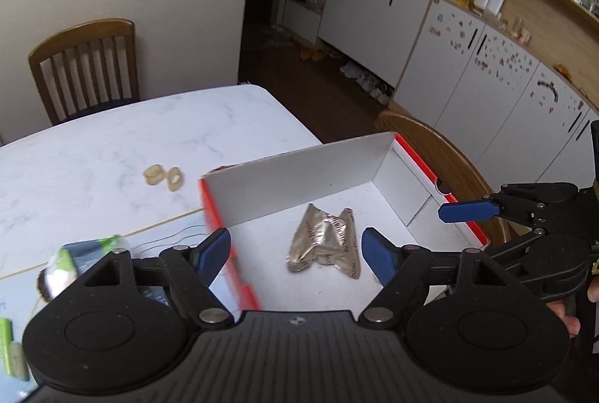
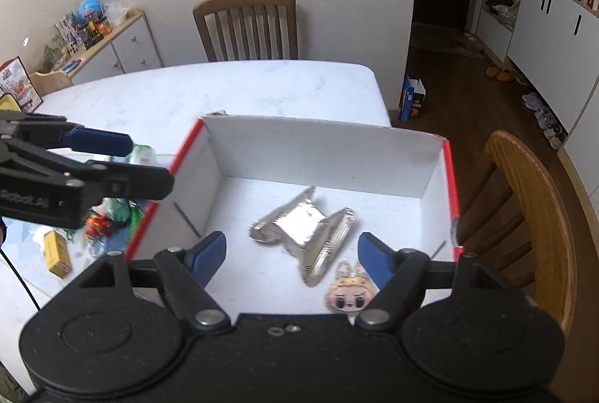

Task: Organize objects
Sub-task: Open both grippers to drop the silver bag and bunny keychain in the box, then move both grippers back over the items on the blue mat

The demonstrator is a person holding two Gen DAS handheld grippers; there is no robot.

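Observation:
A white cardboard box [image 1: 299, 167] with a red rim stands on the marble table [image 1: 93, 155]. A crumpled silver foil packet [image 1: 325, 247] lies loose on the box floor [image 2: 262, 275]. In the right wrist view the foil packet [image 2: 299, 227] sits beside a small bunny-eared character charm [image 2: 346, 294]. My left gripper [image 1: 295, 249] hovers open above the box, nothing between its blue pads. My right gripper [image 2: 292, 251] is also open and empty over the box. Each gripper shows at the edge of the other's view: right gripper [image 1: 471, 215], left gripper [image 2: 146, 163].
Two beige pieces [image 1: 164, 176] lie on the table beyond the box. Left of the box are a green-and-white packet [image 1: 86, 253], a yellow box [image 2: 58, 253] and red toys [image 2: 99, 223]. Wooden chairs stand at the far side [image 2: 247, 24] and right [image 2: 531, 208].

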